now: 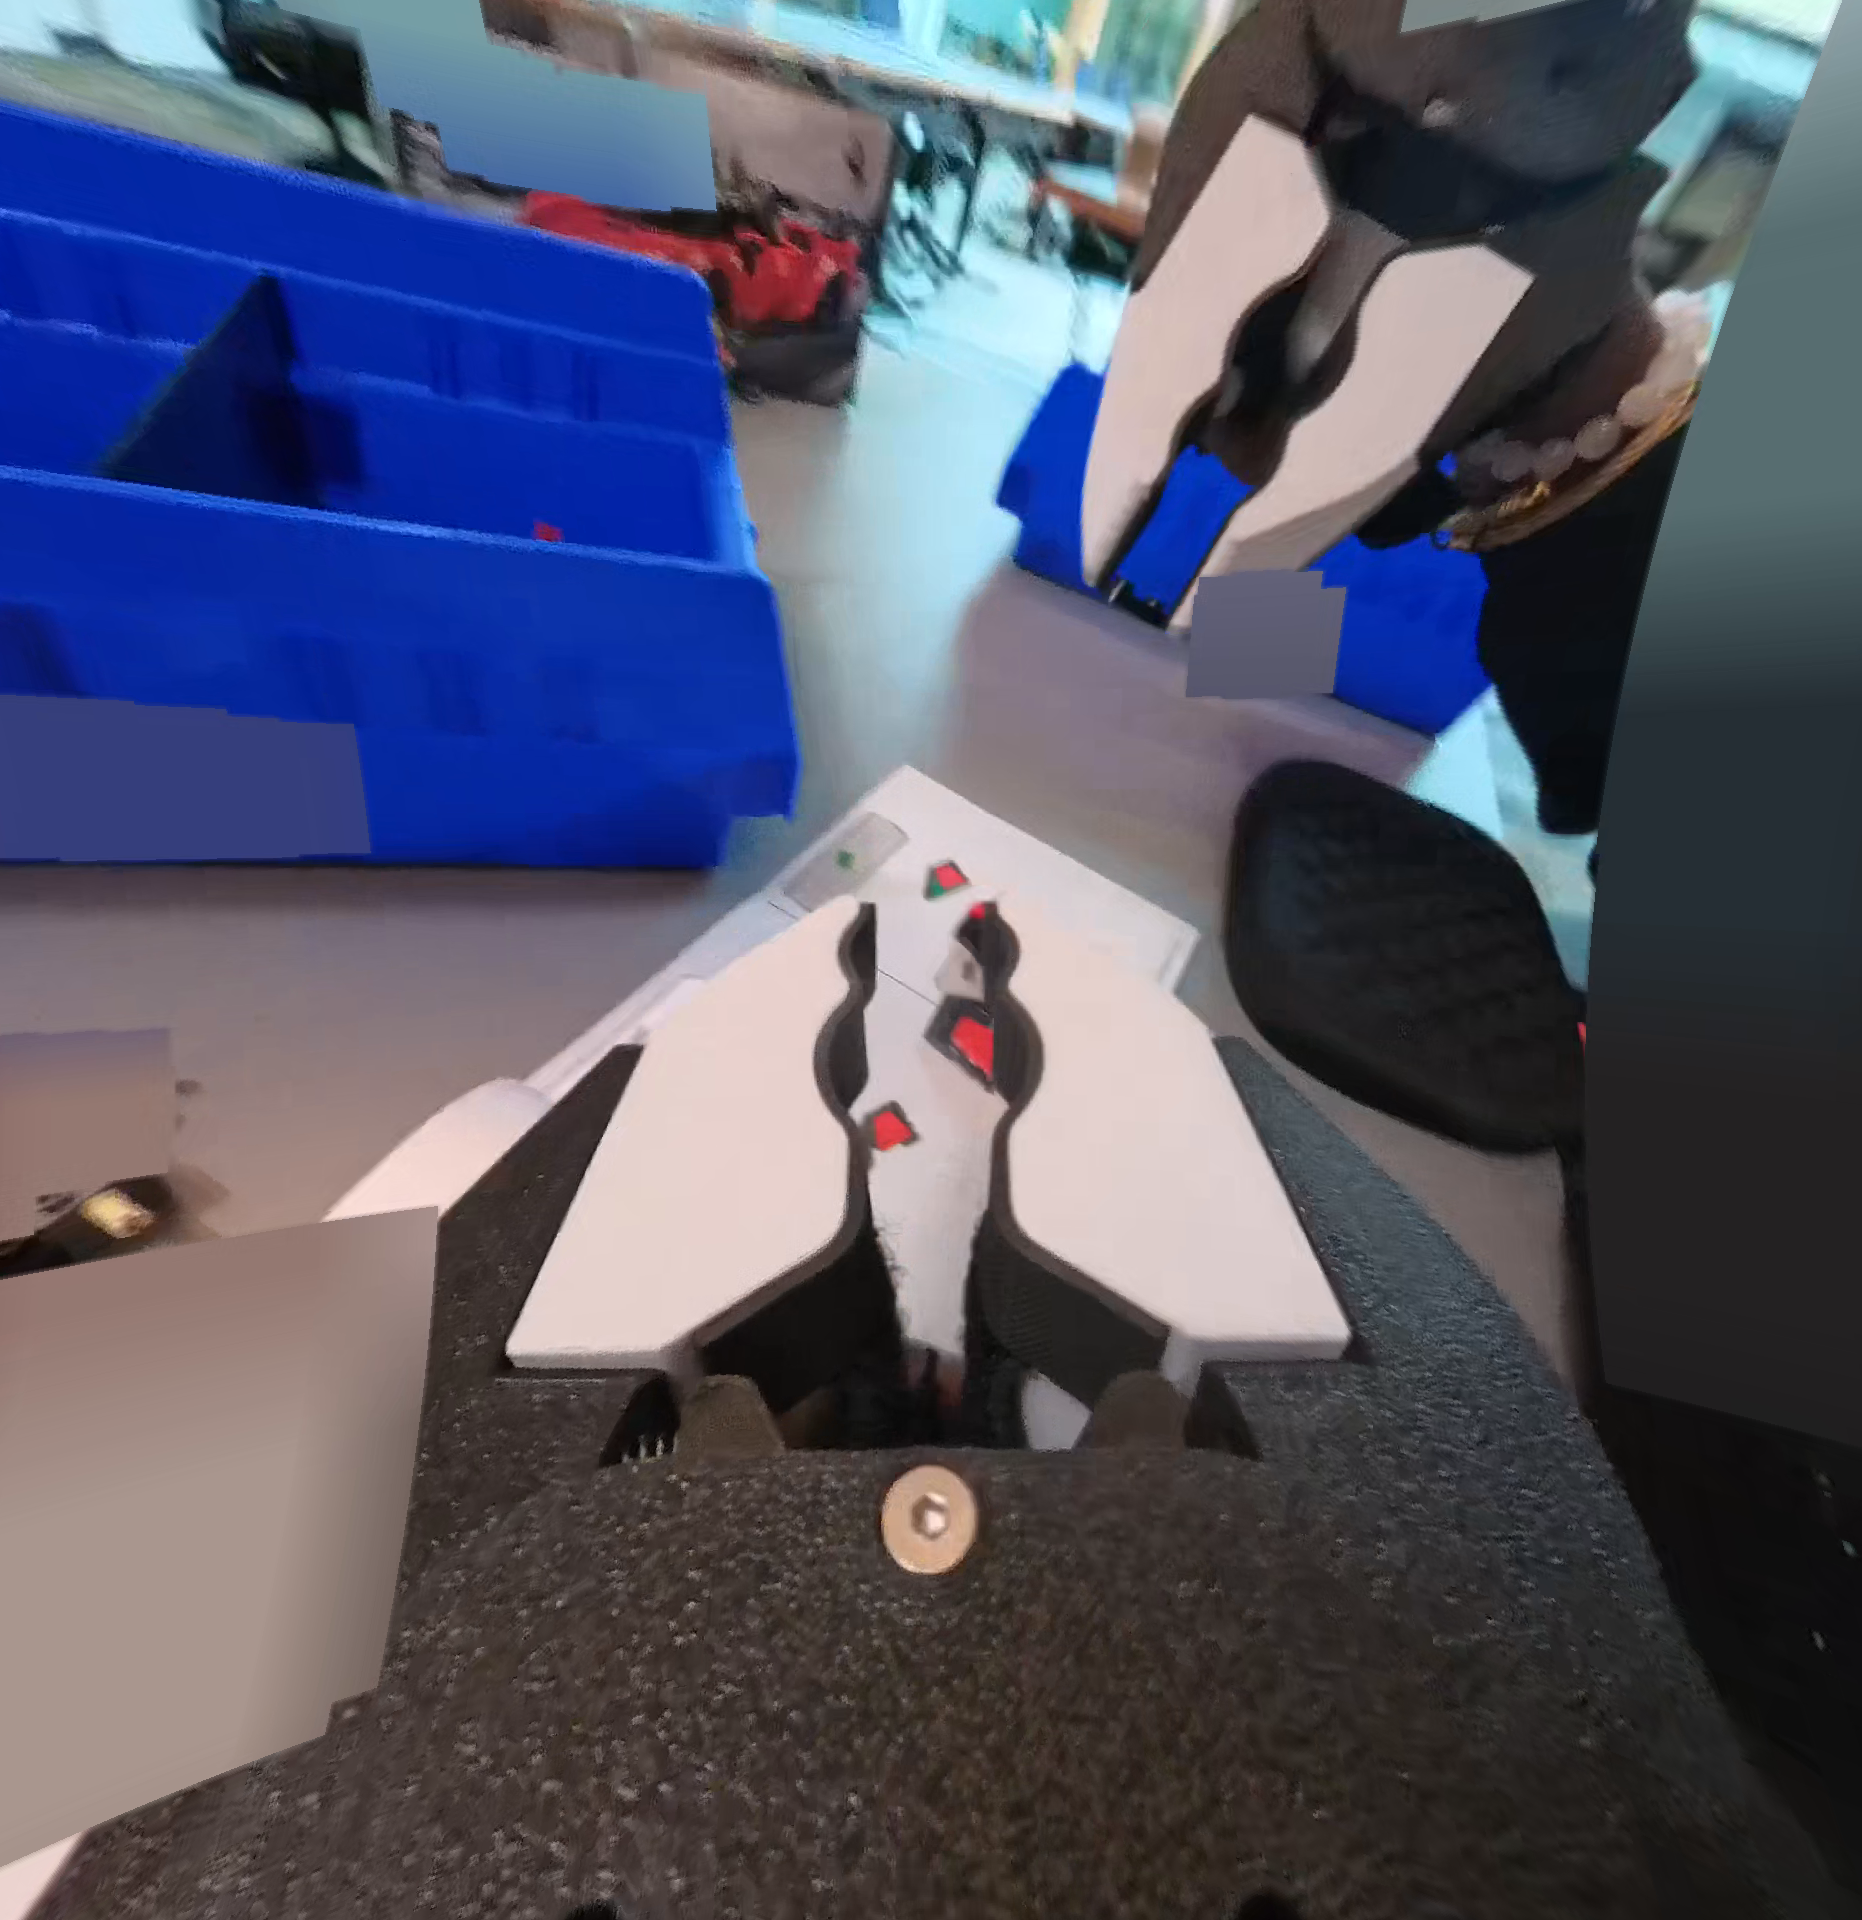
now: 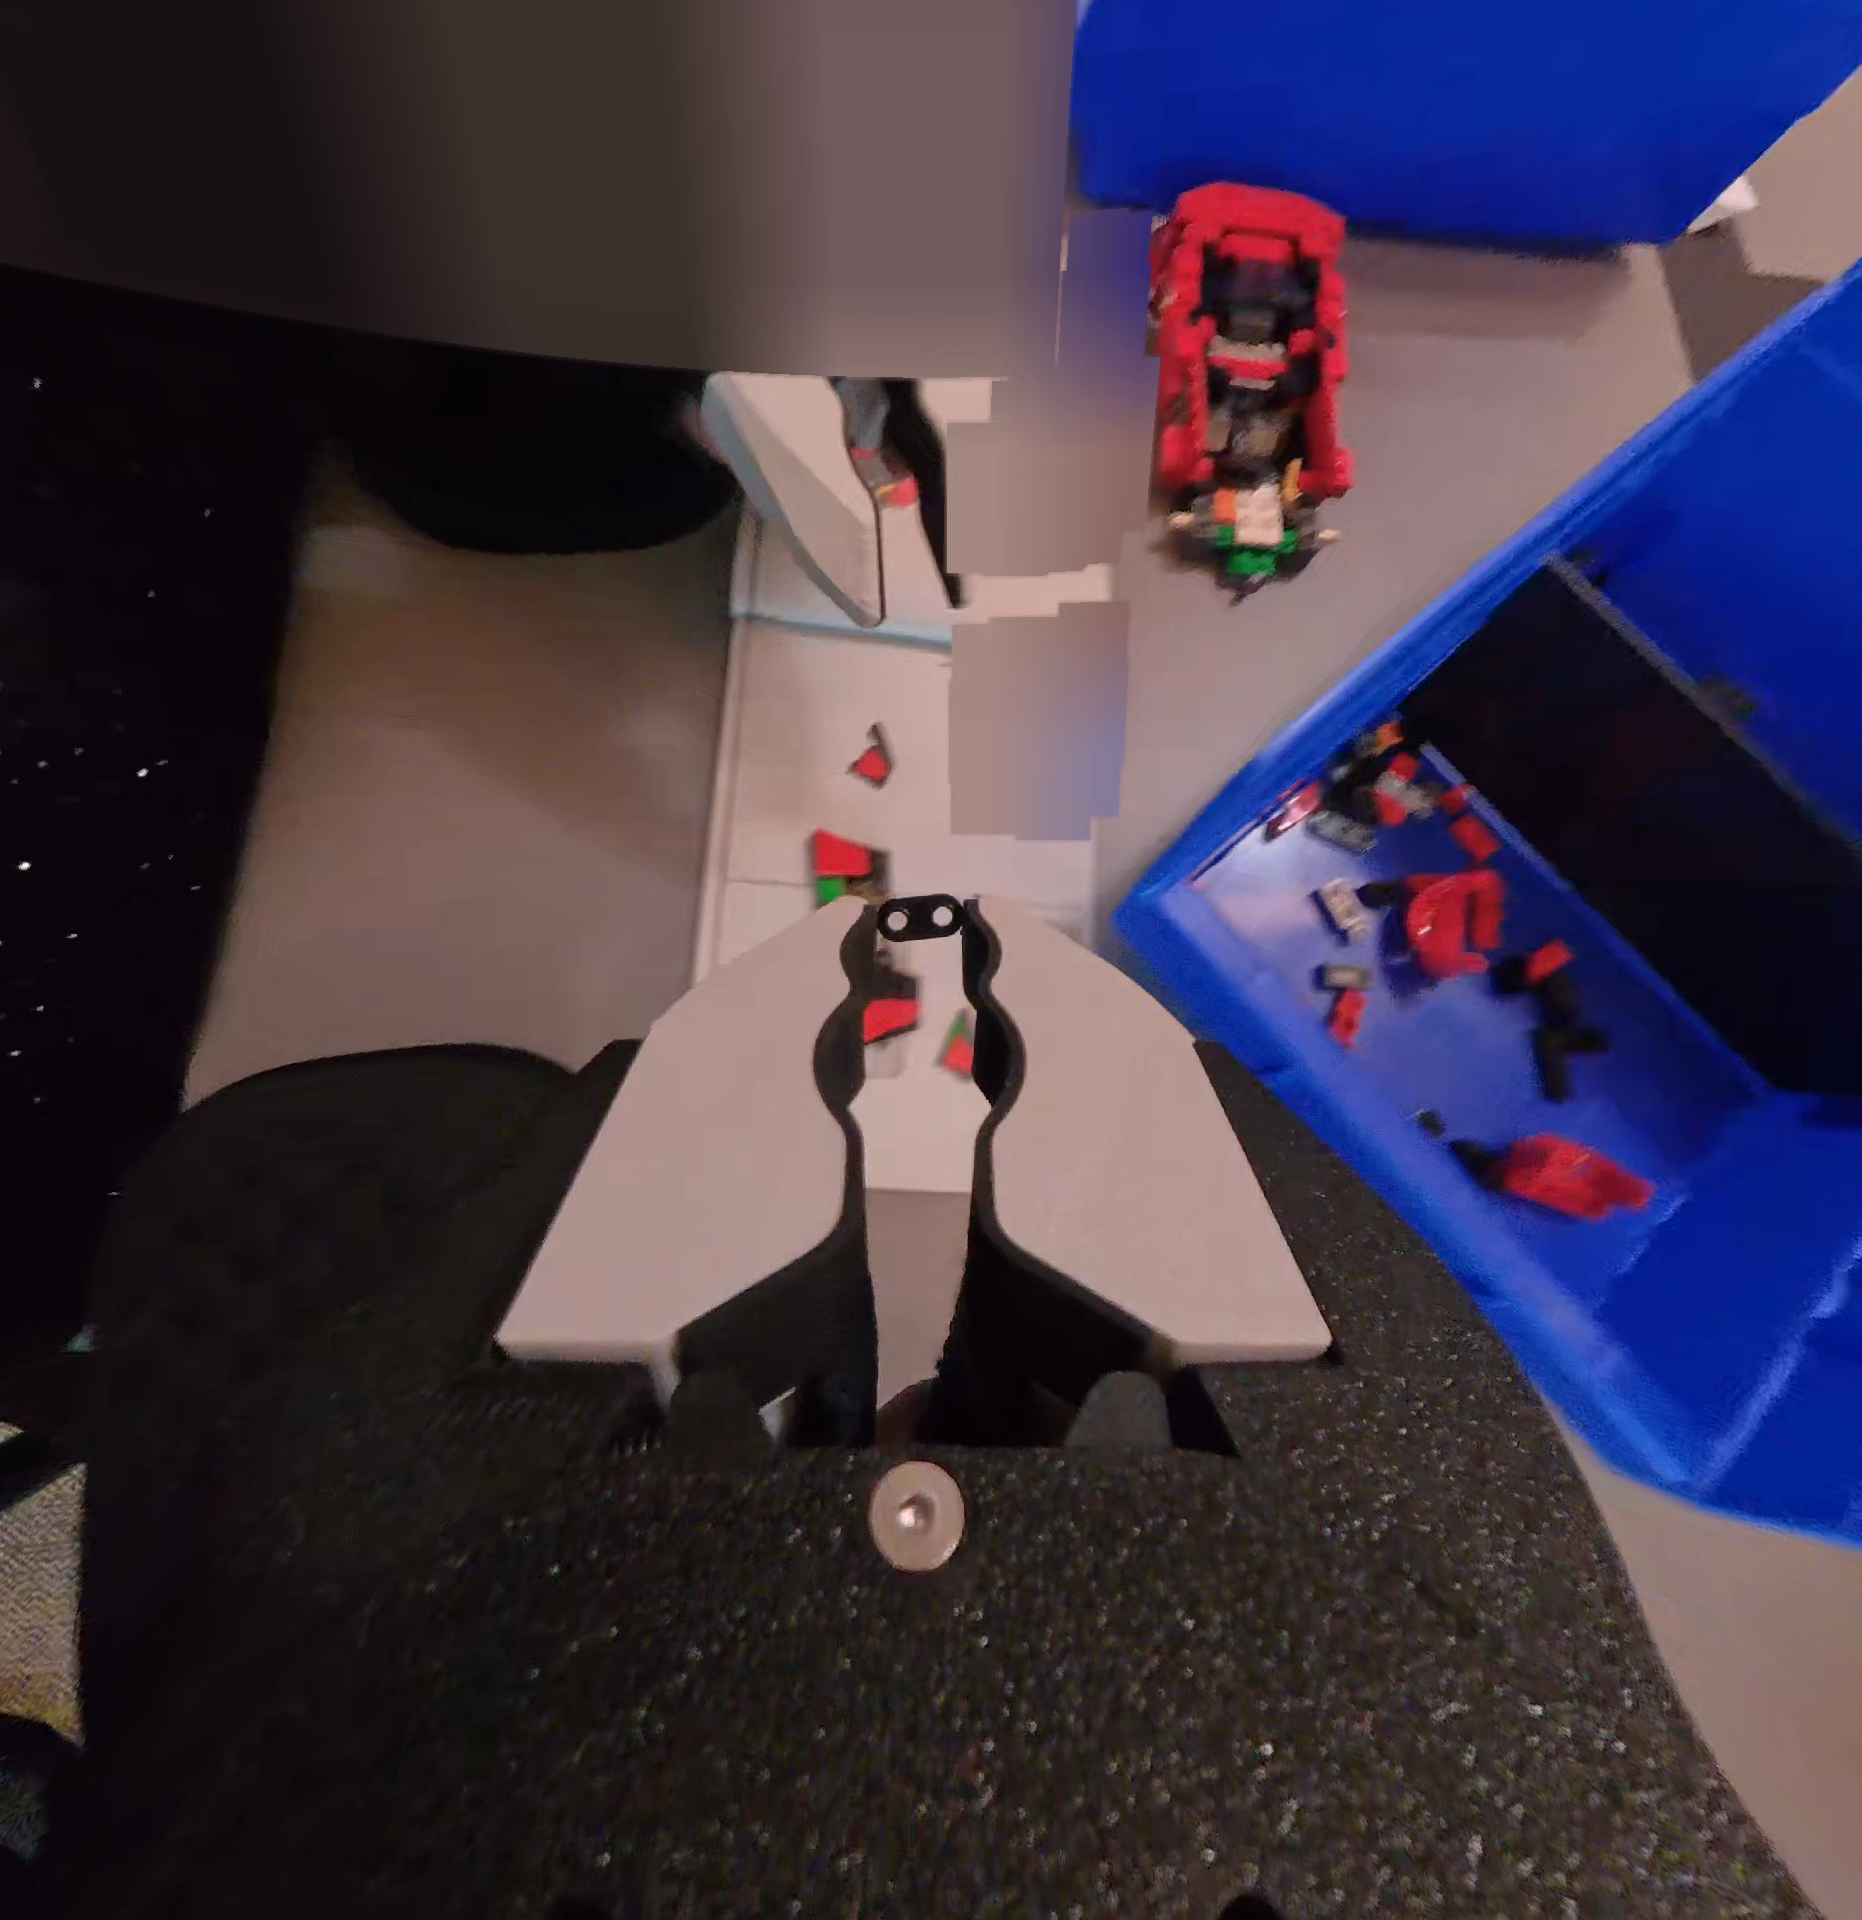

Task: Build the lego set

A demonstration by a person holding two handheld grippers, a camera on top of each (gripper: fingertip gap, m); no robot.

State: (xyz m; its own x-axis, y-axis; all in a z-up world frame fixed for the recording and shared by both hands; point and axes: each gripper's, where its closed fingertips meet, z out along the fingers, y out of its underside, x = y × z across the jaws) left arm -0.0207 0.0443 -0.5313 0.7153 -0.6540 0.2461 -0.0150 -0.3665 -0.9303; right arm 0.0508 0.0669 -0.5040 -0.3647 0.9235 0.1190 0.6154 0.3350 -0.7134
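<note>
Loose bricks (image 2: 1467,940) in the edge-cropped blue bin (image 2: 1737,1299), too blurred to identify

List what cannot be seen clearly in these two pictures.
- Left wrist view: contents of the blue divided bin, hidden by its walls.
- Right wrist view: small pieces in the blue bin, blurred.
- Right wrist view: black two-hole piece at the right gripper; contact too small to confirm.

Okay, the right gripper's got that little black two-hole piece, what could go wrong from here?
1. The black two-hole piece sits only at the very tips of the right gripper, so it may slip or twist out.
2. If dropped, it could get lost among the loose parts in the blue bin alongside.
</note>
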